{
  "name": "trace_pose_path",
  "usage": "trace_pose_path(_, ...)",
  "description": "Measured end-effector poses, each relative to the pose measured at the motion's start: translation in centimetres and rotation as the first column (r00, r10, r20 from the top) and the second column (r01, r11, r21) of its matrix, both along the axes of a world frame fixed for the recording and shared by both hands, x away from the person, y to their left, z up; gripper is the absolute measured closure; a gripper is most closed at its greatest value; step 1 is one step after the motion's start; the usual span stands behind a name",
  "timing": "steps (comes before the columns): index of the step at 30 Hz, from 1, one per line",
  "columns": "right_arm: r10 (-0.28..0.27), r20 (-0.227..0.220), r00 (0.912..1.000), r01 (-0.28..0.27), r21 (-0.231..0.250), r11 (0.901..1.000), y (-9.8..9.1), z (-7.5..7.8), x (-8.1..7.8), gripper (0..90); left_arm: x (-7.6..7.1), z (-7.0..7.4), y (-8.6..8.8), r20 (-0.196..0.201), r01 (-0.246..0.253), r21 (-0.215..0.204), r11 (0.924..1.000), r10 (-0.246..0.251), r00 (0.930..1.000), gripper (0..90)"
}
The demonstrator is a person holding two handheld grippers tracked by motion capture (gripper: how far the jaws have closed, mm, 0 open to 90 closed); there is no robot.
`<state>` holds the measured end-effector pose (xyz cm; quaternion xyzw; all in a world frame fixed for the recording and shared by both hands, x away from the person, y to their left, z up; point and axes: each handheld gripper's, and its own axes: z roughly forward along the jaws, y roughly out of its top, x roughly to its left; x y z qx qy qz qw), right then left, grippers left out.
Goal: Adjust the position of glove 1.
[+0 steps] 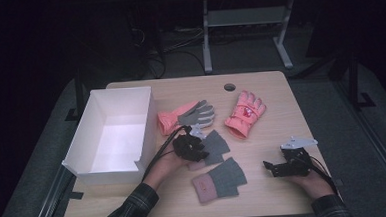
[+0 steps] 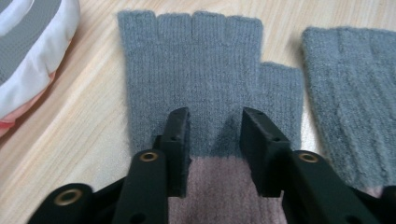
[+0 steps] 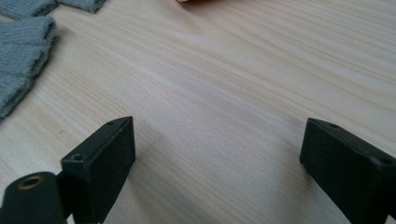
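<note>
A grey fingerless glove with a pink cuff [image 2: 196,60] lies flat on the wooden table [image 1: 272,129]. My left gripper [image 2: 215,116] presses down where grey meets pink, its jaws drawn close with a pucker of knit pinched between them. In the high view the left gripper [image 1: 189,146] covers that glove's [image 1: 218,143] cuff. A matching fingerless glove [image 1: 222,179] [image 2: 350,93] lies just beside it, nearer the person. My right gripper [image 1: 272,168] [image 3: 217,140] hovers wide open over bare wood at the right, with the matching glove's fingers [image 3: 18,51] off to its left.
An empty white box [image 1: 144,126] stands at the table's left. A pink glove with a grey palm [image 1: 186,116] [image 2: 28,56] lies behind the left gripper. A padded pink glove [image 1: 245,113] rests at centre right. A cable hole [image 1: 229,87] sits near the far edge.
</note>
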<state>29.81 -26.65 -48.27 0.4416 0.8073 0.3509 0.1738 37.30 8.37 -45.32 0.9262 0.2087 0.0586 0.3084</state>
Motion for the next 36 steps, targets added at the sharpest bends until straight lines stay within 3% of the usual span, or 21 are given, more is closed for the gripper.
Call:
trace_pose_path(5, 0.0, 0.001, 1.0, 0.0, -0.001, 1.0, 0.0, 0.0, 0.0, 9.7, 0.0, 0.0, 0.0, -0.003, -0.001, 0.0, 1.0, 0.001, 1.0, 80.9)
trace_pose_path(8, -0.001, 0.001, 1.0, 0.001, -0.001, 1.0, 0.0, 0.0, 0.0, 9.7, 0.1, -0.1, 0.0, -0.006, -0.009, -0.014, 0.9999, 0.008, 0.9999, 85.0)
trace_pose_path(10, -0.002, -0.001, 1.0, 0.002, -0.001, 1.0, 0.0, 0.0, 0.0, 9.6, 0.2, -0.1, 0.2, -0.012, 0.002, -0.012, 0.9999, -0.002, 0.9999, 85.6)
trace_pose_path(12, -0.005, -0.002, 1.0, 0.005, -0.001, 1.0, 0.0, 0.0, 0.0, 9.3, 0.2, -0.1, 0.4, -0.023, -0.014, -0.037, 0.9992, 0.013, 0.9996, 86.0)
trace_pose_path(16, -0.011, -0.003, 0.9999, 0.011, -0.001, 0.9999, 0.0, 0.0, 0.0, 8.8, 0.2, 0.4, 0.5, -0.024, -0.018, -0.024, 0.9996, 0.017, 0.9996, 86.4)
trace_pose_path(18, -0.012, -0.003, 0.9999, 0.012, -0.001, 0.9999, 0.0, 0.0, 0.0, 8.6, 0.3, 0.7, 0.7, -0.03, -0.043, -0.041, 0.9982, 0.042, 0.9986, 86.3)
trace_pose_path(23, -0.012, -0.005, 0.9999, 0.012, -0.003, 0.9999, 0.0, 0.0, 0.0, 7.9, 0.1, 1.4, 1.2, -0.049, -0.054, -0.078, 0.9955, 0.05, 0.9975, 86.3)
trace_pose_path(25, -0.011, -0.006, 0.9999, 0.011, -0.004, 0.9999, 0.0, 0.0, 0.1, 7.6, -0.1, 2.0, 1.3, -0.049, -0.048, -0.073, 0.9962, 0.045, 0.9978, 86.3)
trace_pose_path(32, -0.01, -0.006, 0.9999, 0.009, -0.005, 0.9999, 0.0, 0.0, 0.1, 7.3, -2.1, 3.3, 0.9, -0.082, -0.045, -0.071, 0.9964, 0.039, 0.9958, 86.3)
trace_pose_path(36, -0.01, -0.007, 0.9999, 0.009, -0.005, 0.9999, 0.0, 0.0, 0.1, 7.2, -3.7, 3.9, 0.4, -0.073, -0.028, -0.077, 0.9966, 0.022, 0.9971, 86.3)
